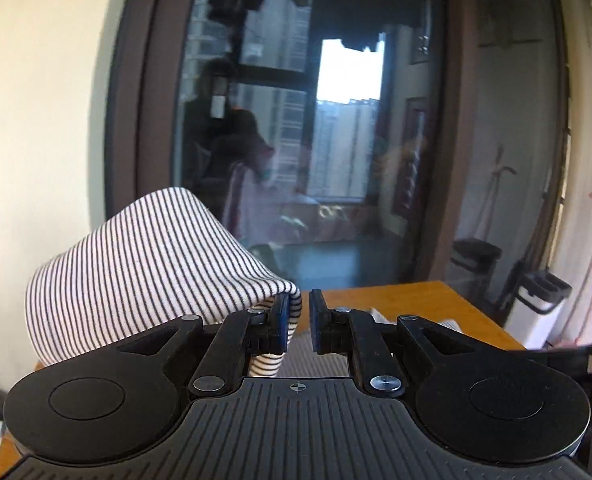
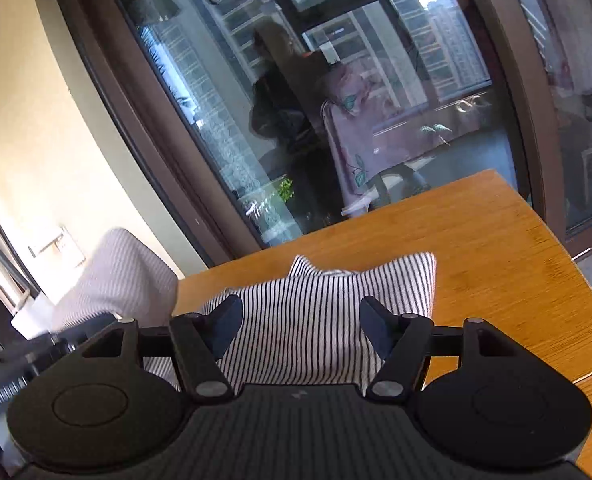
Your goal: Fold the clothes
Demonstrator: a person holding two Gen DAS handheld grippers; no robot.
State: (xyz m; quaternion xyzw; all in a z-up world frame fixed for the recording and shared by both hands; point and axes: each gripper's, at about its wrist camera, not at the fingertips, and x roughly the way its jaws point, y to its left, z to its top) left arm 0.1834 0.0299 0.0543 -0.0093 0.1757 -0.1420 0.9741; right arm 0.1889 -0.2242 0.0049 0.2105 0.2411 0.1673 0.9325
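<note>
Left gripper [image 1: 306, 322]: narrow gap, black-and-white striped knit garment [image 1: 143, 276] draped over one finger, lifted above orange wooden table [image 2: 476, 248]. Right gripper [image 2: 300, 330] wide, empty, over garment's flat part. Risk: cloth isn't clamped, could slip off w/ any tilt.
</note>
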